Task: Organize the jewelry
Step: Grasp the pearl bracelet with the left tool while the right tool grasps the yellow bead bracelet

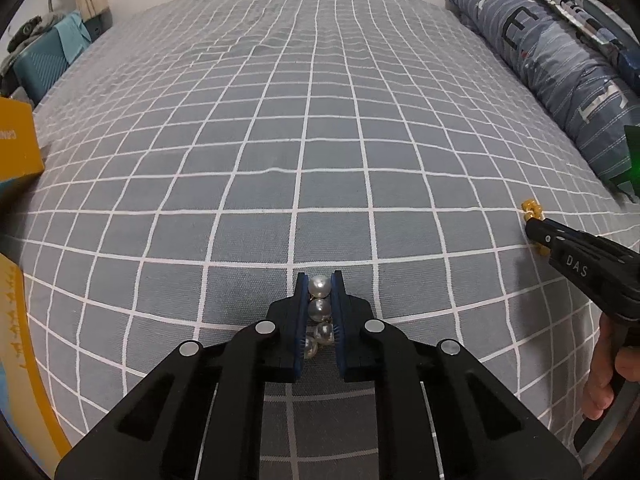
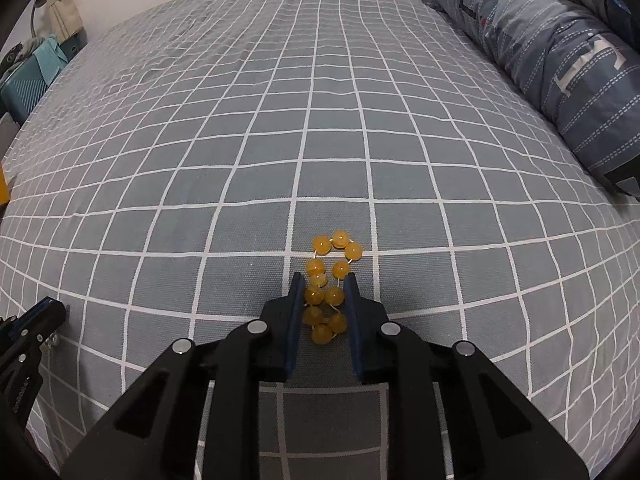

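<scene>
Down on the grey bedsheet with white grid lines (image 1: 304,152), the left gripper (image 1: 319,283) has its blue-padded jaws drawn in narrowly on a string of round white pearl beads (image 1: 319,307); the two far pearls sit wedged between the pads, two more trail nearer the camera. Well off to the right in the left wrist view, the right gripper (image 1: 532,227) reaches over a bracelet of round amber-yellow beads (image 1: 531,207) lying on the sheet. From the right wrist view, that right gripper (image 2: 323,280) is partly open, its pads either side of the near half of the yellow bracelet (image 2: 329,280); whether they press the beads I cannot tell. A rolled blue striped quilt (image 1: 560,60) lies along the far right, and a yellow cardboard box (image 1: 16,140) sits at the left edge.
</scene>
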A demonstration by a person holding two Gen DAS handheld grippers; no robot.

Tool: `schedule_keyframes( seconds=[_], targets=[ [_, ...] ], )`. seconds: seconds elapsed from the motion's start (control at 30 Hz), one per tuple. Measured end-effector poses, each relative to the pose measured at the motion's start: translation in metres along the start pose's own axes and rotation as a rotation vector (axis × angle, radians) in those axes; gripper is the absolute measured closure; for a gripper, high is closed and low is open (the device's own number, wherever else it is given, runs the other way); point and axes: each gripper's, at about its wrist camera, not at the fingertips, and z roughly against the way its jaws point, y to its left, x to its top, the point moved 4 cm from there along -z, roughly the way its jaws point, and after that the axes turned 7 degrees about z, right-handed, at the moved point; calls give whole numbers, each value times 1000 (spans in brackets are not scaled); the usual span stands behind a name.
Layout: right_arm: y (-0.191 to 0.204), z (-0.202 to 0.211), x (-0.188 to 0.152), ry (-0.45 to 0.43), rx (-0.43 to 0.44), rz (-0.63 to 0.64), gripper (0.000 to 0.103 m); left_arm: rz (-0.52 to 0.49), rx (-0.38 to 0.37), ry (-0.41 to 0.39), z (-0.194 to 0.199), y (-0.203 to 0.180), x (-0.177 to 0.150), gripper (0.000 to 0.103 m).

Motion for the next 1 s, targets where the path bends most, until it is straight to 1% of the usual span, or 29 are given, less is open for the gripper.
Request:
schedule_keyframes(
  seconds=[0.37,0.53,0.57,0.6,1.0],
  targets=[
    [0,12,2,-17,-11,2,84,-2,-3,-18,14,1,1,92],
    [3,23,2,-28,-18,4,84,-4,-9,-34,26,1,1,92],
    [4,25,3,-30,-21,4,92,-4,-10,-36,28,1,1,92],
    [4,28,2,-30,-21,6,94,-5,-10,-41,31,1,1,92],
    [16,58,-1,-60,-36,22,95,-2,-8,-78,64,12,1,92]
  ],
)
